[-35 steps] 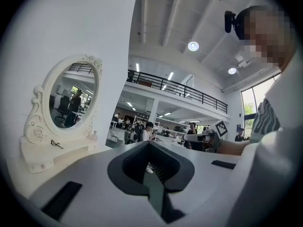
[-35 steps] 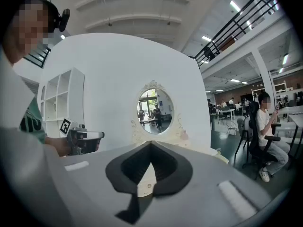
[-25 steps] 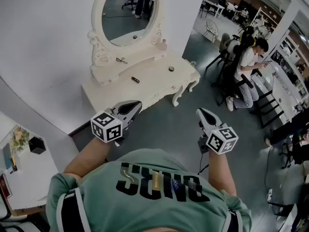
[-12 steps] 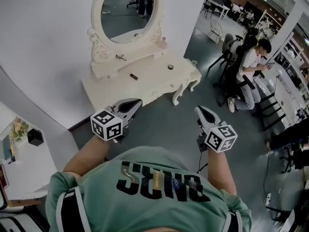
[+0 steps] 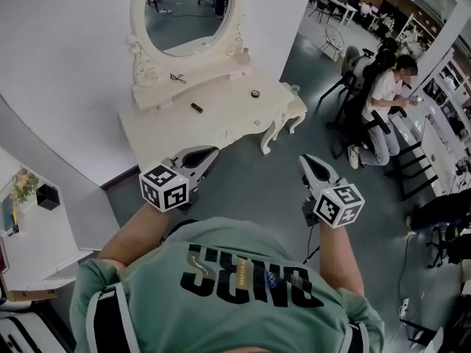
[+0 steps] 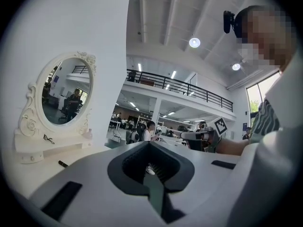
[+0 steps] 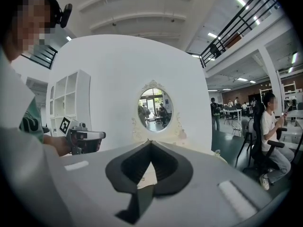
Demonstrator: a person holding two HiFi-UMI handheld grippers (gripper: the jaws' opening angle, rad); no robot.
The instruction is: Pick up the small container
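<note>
On the white vanity surface, near its right front corner, sits the small container, round & dark, standing alone. A short dark stick lies well to its left, approx. mid-surface. An oval mirror stands at the back, w/ a small dark item on the shelf under it, too small to tell what. Left gripper & right gripper both hang over the grey floor in front of the vanity, well apart from the container, pointing roughly toward it. Left gripper's jaws are pressed together, nothing btwn them. Right gripper's jaws likewise meet at the tips, empty. A person in a green shirt holds both. Far right, a seated person in a white top, by desks.
</note>
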